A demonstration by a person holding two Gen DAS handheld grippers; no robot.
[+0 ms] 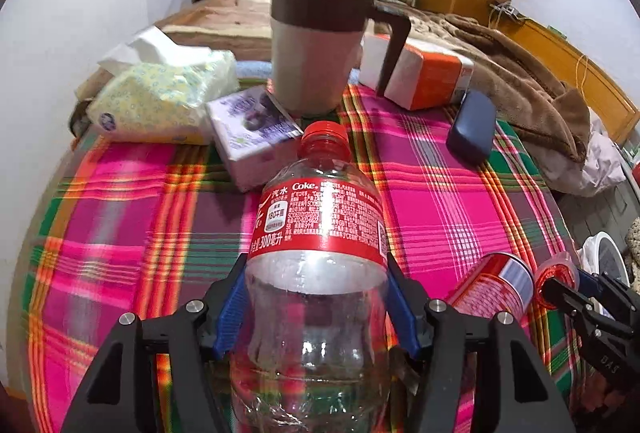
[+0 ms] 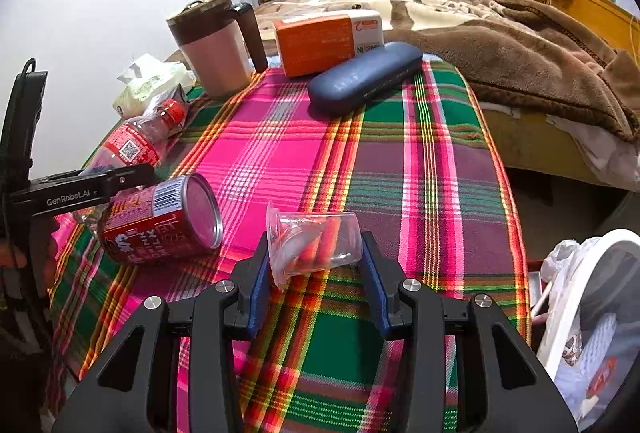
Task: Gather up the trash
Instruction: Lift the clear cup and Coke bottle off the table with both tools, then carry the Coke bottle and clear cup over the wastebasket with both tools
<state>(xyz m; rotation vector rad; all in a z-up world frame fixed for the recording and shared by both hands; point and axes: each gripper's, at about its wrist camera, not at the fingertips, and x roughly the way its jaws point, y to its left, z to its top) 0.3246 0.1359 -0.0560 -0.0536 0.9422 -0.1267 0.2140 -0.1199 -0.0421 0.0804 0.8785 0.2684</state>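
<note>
Right wrist view: the right gripper (image 2: 316, 269) has its fingers closed on a clear plastic cup (image 2: 314, 243) lying at 12 o'clock, with open plaid worktop (image 2: 420, 173) beyond. A red can (image 2: 160, 219) lies at 10 o'clock (just beside the cup), the trash bin (image 2: 580, 297) beyond the worktop edge at 3 o'clock. The left gripper (image 1: 316, 297) clamps a Coke bottle (image 1: 316, 233).

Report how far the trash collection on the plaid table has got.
Done: the lined bin beside the table already holds some rubbish. In hand: the left gripper is clamped on the empty Coke bottle, and the right gripper has its fingers around the clear plastic cup, lying on its side. Left: the red can lies on the cloth; nothing held has reached the bin.
</note>
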